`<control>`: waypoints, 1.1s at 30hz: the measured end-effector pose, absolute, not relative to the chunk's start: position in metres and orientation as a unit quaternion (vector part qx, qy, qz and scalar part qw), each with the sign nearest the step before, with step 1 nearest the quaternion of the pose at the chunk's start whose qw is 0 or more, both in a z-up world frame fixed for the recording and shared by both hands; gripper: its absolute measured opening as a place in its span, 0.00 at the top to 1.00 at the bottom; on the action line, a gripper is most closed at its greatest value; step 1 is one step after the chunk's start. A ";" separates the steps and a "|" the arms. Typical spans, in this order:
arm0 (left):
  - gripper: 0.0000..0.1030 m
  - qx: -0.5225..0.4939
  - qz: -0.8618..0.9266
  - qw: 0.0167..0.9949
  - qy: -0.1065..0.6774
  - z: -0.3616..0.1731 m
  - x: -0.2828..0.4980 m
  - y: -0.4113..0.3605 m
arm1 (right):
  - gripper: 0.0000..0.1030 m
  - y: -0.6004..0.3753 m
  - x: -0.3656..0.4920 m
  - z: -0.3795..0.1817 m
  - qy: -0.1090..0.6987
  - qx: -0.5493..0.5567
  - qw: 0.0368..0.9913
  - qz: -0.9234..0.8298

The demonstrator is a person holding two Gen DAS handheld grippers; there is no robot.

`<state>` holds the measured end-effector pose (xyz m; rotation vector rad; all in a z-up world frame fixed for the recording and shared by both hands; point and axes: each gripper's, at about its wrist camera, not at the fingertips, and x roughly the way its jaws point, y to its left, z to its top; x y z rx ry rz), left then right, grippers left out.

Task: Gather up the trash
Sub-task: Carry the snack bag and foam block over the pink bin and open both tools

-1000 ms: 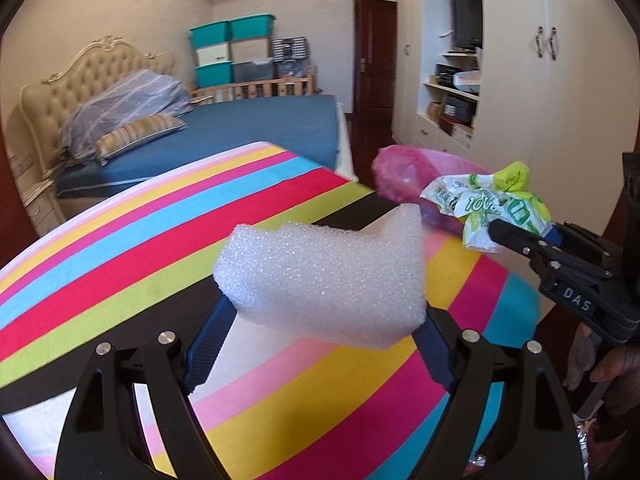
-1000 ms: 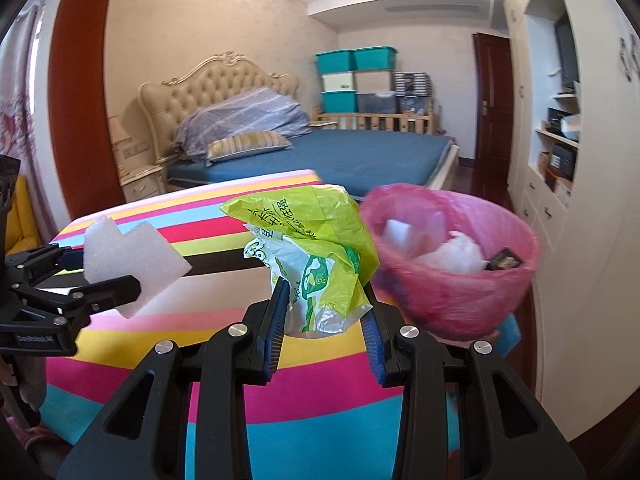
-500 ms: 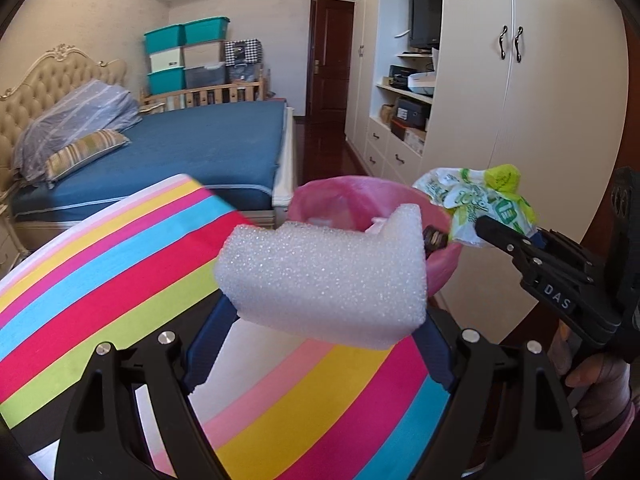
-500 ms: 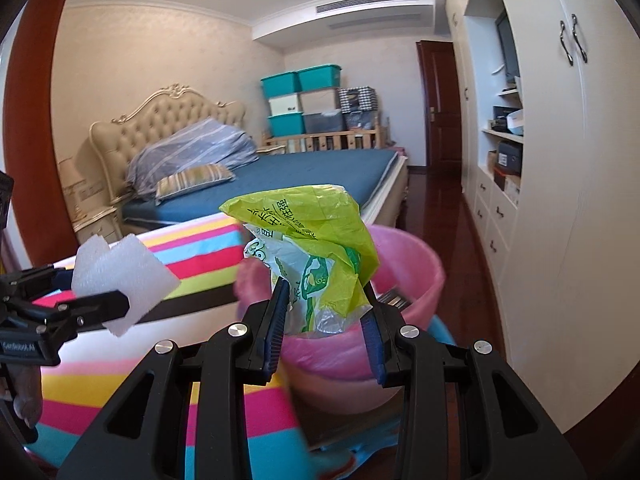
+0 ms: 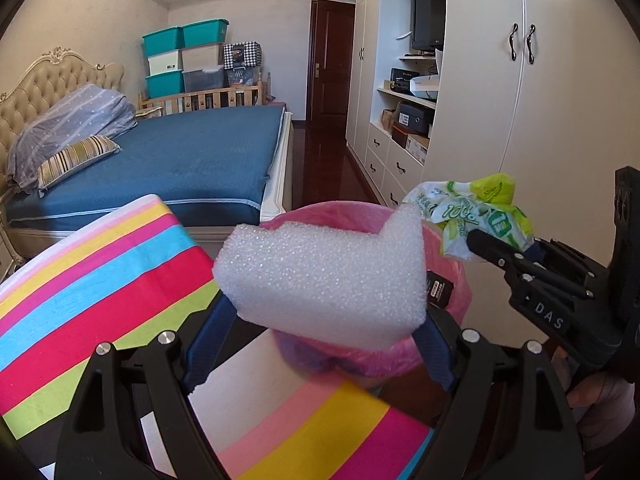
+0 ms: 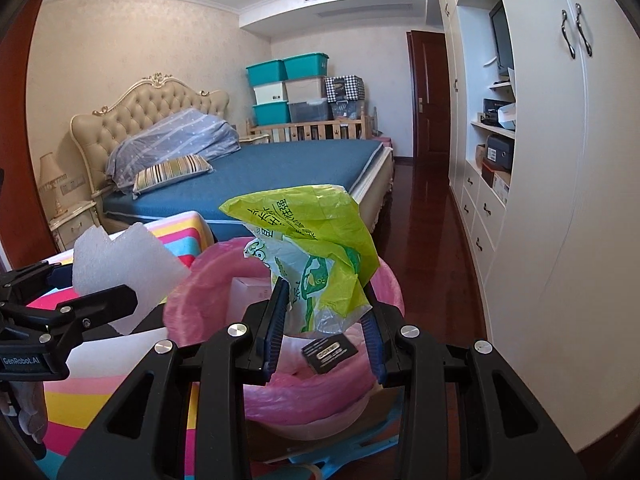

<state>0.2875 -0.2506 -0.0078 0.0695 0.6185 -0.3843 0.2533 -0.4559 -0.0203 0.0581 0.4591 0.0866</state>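
The left gripper (image 5: 320,344) has its fingers spread wide and clamped on the two ends of a white foam block (image 5: 324,276), held just in front of the pink-lined bin (image 5: 452,308). The right gripper (image 6: 324,328) has its fingers partly closed on a crumpled green-and-white wrapper (image 6: 316,248), held over the bin's (image 6: 192,300) mouth. The bin stands beside the striped desk (image 5: 92,276).
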 end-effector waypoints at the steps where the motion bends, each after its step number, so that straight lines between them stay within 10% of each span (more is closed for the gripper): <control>1: 0.22 0.036 -0.187 0.934 0.302 -0.008 0.291 -0.253 | 0.66 -0.456 0.257 -0.022 0.230 0.029 0.972 0.045; 33: 0.21 0.059 -0.176 0.942 0.280 -0.014 0.326 -0.267 | 0.65 -0.464 0.302 -0.022 0.245 0.046 0.966 0.073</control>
